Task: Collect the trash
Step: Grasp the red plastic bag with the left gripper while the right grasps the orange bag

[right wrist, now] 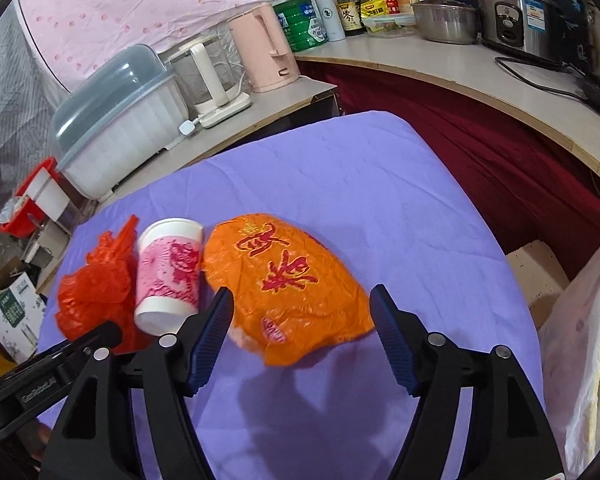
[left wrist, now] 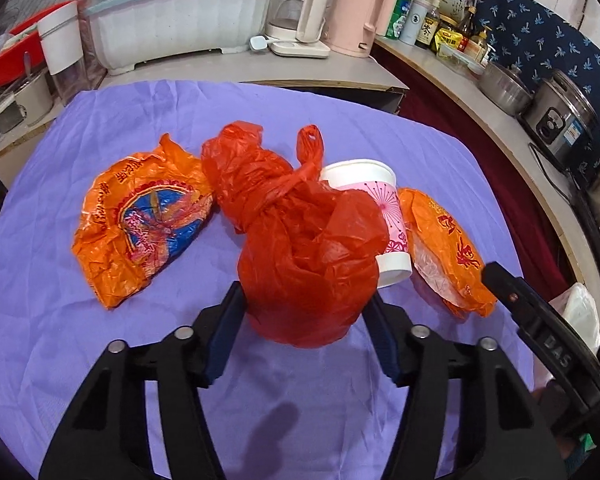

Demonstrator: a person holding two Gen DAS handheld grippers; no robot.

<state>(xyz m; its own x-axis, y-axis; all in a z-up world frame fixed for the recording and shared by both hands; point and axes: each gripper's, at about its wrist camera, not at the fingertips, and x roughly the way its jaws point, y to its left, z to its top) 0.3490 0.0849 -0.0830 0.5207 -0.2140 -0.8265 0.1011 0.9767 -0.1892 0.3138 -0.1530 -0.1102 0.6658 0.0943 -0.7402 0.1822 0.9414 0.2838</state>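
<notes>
Left hand-held gripper: spread around the red bag, seemingly touching it.
Right hand-held gripper: wide, astride the orange wrapper.

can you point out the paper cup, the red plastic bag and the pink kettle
paper cup [right wrist: 171, 276]: right wrist view, on its pink printed side.
red plastic bag [left wrist: 304, 256]: left wrist view, on its bunched body between the left gripper's fingers.
pink kettle [right wrist: 262, 54]: right wrist view, on its body beside the handle.

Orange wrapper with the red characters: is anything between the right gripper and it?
Nothing visible. The orange wrapper lies directly ahead of the open right gripper, its near part already between the fingers. The paper cup stands just left of the left-side finger, apart from the wrapper.
</notes>
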